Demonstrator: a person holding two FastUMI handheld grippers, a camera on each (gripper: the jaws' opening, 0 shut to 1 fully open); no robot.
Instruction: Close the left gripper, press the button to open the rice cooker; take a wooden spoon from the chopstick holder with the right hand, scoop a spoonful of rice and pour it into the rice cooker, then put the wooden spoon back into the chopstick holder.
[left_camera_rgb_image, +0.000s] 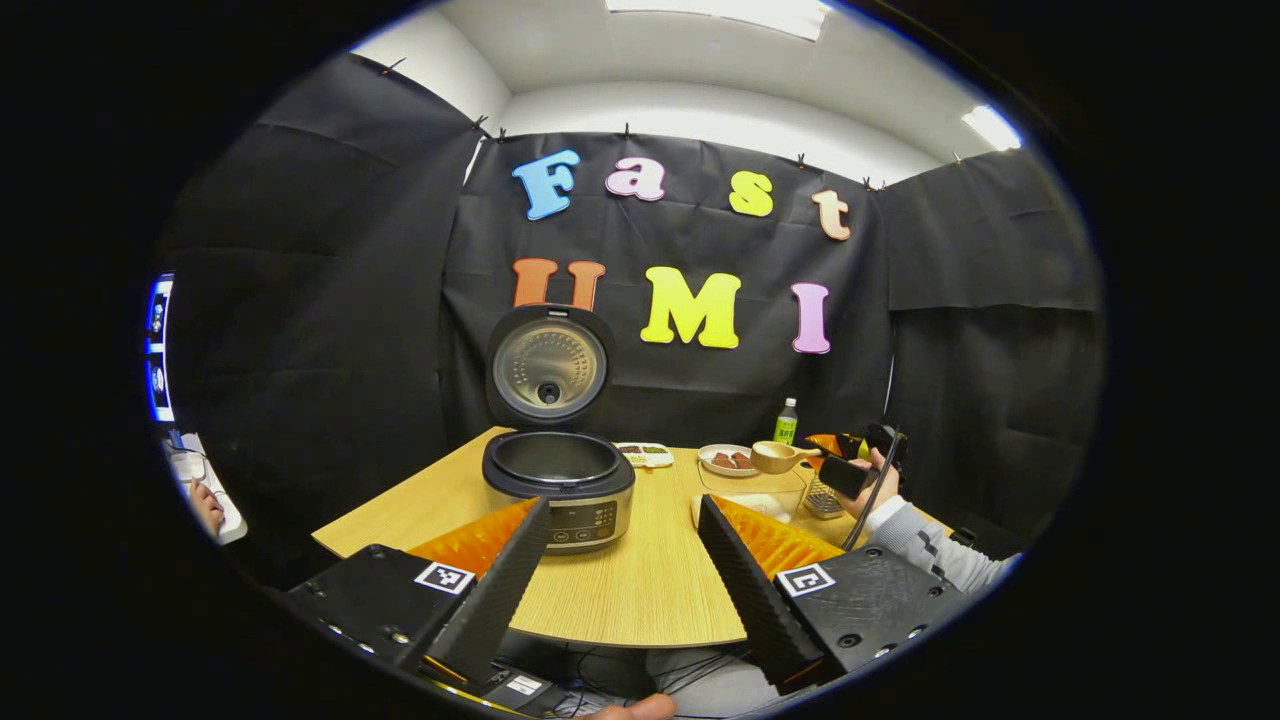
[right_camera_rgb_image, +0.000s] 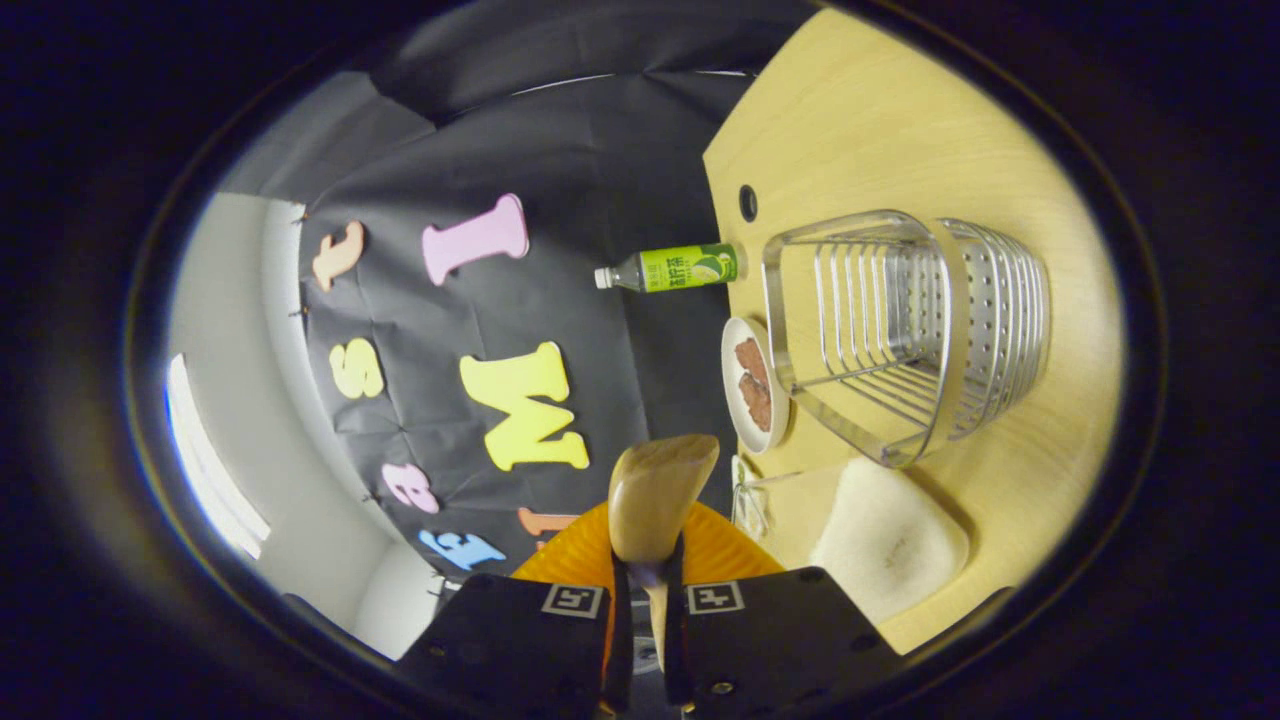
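Observation:
The rice cooker (left_camera_rgb_image: 560, 490) stands on the wooden table (left_camera_rgb_image: 650, 580) with its lid (left_camera_rgb_image: 548, 365) swung up and its pot showing. My left gripper (left_camera_rgb_image: 622, 508) hovers open in front of it, nothing between its fingers (left_camera_rgb_image: 500, 590). My right gripper (right_camera_rgb_image: 645, 575) is shut on the handle of the wooden spoon (right_camera_rgb_image: 655, 490), whose bowl sticks out forward. Far right in the left gripper view, a hand holds that right gripper (left_camera_rgb_image: 850, 470) with the spoon (left_camera_rgb_image: 775, 457) above the table. The metal chopstick holder (right_camera_rgb_image: 900, 330) and the clear box of rice (right_camera_rgb_image: 885, 540) lie beside the spoon.
A plate of brown pieces (right_camera_rgb_image: 755, 385) and a green-labelled bottle (right_camera_rgb_image: 675, 268) stand behind the holder. A small dish (left_camera_rgb_image: 645, 455) sits behind the cooker. A person's hand (left_camera_rgb_image: 205, 505) rests at the far left edge. The right gripper view is rolled sideways.

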